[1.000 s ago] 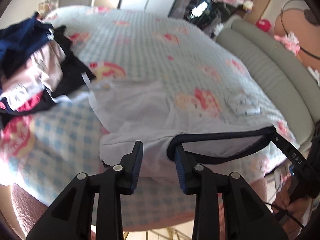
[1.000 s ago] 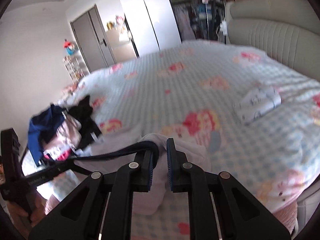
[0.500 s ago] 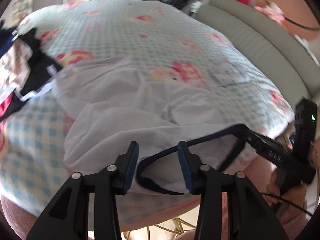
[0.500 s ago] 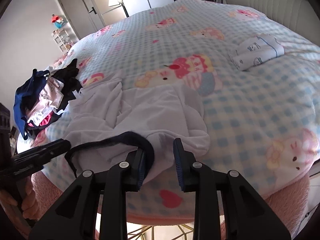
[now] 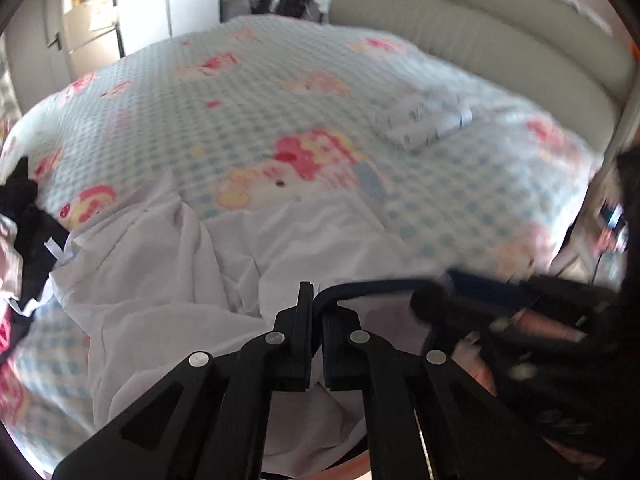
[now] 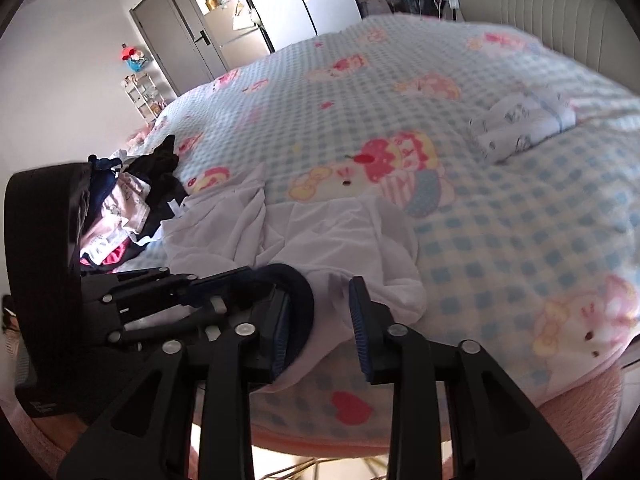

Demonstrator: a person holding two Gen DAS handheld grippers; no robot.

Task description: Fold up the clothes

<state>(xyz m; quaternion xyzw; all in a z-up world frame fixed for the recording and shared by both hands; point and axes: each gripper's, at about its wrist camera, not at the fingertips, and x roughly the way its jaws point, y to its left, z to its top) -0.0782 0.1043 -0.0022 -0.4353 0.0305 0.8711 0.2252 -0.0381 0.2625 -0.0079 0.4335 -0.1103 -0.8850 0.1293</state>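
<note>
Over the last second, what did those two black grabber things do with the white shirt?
The left gripper was open a second ago; its fingers have now closed on the white shirt's dark collar. The right gripper, closed on that collar before, has opened and let go. The two have drawn close together. The pile of clothes and folded bundle stayed put.

Bright daylight, fisheye warping, motion blur
</note>
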